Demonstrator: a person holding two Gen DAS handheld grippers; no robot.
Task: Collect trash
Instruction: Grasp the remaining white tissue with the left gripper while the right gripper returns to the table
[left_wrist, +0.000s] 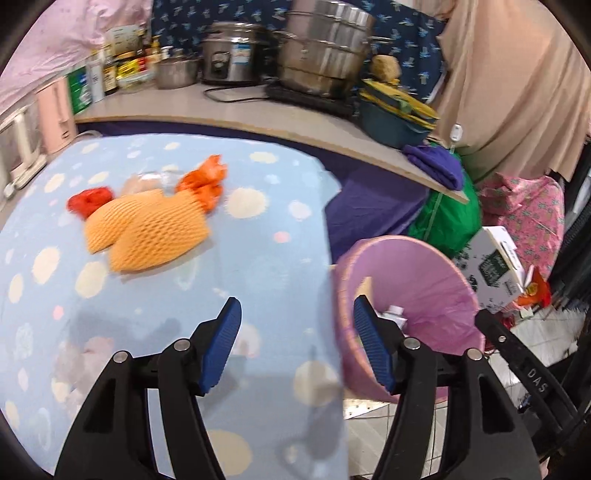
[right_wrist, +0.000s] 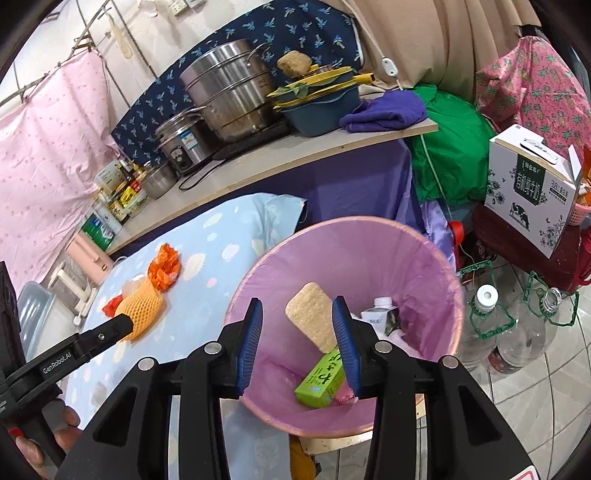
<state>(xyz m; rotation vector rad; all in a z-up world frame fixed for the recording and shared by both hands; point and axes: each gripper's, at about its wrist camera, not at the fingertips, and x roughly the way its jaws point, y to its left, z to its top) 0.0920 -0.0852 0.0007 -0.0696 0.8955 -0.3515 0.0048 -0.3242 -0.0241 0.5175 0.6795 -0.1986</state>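
An orange foam fruit net (left_wrist: 144, 236) lies on the blue spotted cloth (left_wrist: 258, 258), with an orange plastic bag (left_wrist: 205, 181) and a red scrap (left_wrist: 88, 201) beside it. My left gripper (left_wrist: 295, 302) is open and empty above the cloth's right edge, short of the net. The pink-lined bin (right_wrist: 351, 251) stands right of the table. My right gripper (right_wrist: 297, 301) is open over the bin. Down inside the bin are a tan sponge (right_wrist: 310, 317), a green box (right_wrist: 321, 380) and a small carton (right_wrist: 380, 317), none of them gripped.
A counter (right_wrist: 295, 158) behind the table carries steel pots (right_wrist: 229, 92), a rice cooker (right_wrist: 181, 144) and bottles. A milk box (right_wrist: 532, 192), a green bag (right_wrist: 450, 155) and large water bottles (right_wrist: 487, 325) crowd the floor right of the bin.
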